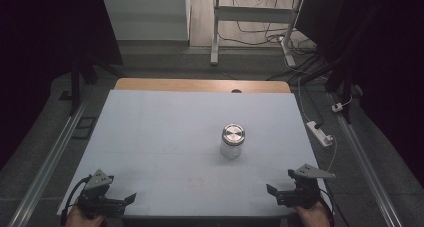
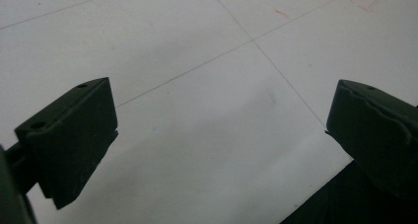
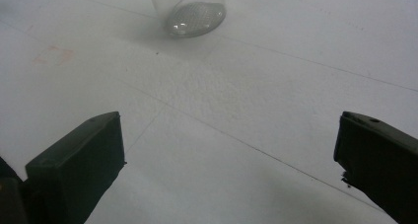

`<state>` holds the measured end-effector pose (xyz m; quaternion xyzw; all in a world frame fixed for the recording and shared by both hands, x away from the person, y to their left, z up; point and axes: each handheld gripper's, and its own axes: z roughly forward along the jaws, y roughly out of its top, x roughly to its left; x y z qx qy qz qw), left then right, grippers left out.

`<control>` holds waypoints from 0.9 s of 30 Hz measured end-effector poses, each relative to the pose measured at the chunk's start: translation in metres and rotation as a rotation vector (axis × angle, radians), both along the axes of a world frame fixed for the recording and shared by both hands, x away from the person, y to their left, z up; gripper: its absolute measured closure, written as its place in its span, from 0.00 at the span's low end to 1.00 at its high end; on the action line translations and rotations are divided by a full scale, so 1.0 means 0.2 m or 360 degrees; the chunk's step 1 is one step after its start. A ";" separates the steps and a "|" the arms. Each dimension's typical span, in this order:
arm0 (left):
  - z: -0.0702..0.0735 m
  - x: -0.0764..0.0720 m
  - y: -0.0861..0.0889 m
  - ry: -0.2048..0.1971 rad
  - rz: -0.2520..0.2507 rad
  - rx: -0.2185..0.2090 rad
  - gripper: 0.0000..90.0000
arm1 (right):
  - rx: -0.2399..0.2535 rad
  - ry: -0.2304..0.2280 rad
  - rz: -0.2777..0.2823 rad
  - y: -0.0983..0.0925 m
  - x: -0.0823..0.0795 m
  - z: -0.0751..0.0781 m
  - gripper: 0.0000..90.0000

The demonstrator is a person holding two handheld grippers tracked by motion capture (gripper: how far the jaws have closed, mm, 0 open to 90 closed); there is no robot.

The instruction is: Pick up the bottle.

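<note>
At the near edge of the table (image 1: pixel 150 107) we hold 2 grippers, one at each corner, and much of what we can say is limited by what the frames cut off. From the high view, both of our hands are clipped by the bottom border, so only the knuckles show behind the left gripper (image 1: pixel 131 198) and the right gripper (image 1: pixel 270 189). Beyond the white sheet the room falls into darkness on both sides, and we cannot make out what stands there. The jar (image 1: pixel 232 141) is a clear glass one with a metal lid, upright, right of the middle of the sheet, well apart from both grippers and nearer the right one. The right gripper view catches just its base (image 3: pixel 193 14) at the top border (the wall and lid are cut off, and the glass is blurred). Jaws on both grippers stand wide apart with nothing between them; bare sheet shows in each gap, crossed by thin lines and faint red marks. Nothing lies between the jar and either gripper. Past the far edge a strip of wood shows, then a white desk frame (image 1: pixel 216 32) and loose cables on the floor; a power strip (image 1: pixel 320 133) lies off the right side
</note>
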<state>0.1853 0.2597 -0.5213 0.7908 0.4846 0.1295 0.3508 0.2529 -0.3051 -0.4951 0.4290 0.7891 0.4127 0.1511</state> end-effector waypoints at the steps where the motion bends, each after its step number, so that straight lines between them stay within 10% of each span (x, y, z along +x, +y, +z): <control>1: 0.00 0.00 0.00 -0.0008 0.0009 0.0002 0.00 | -0.0007 -0.0002 0.0011 0.00 0.00 0.00 0.00; 27: 0.00 0.00 0.00 0.0009 -0.0014 0.0011 0.00 | -0.0044 -0.0023 0.0078 0.03 0.00 0.02 0.00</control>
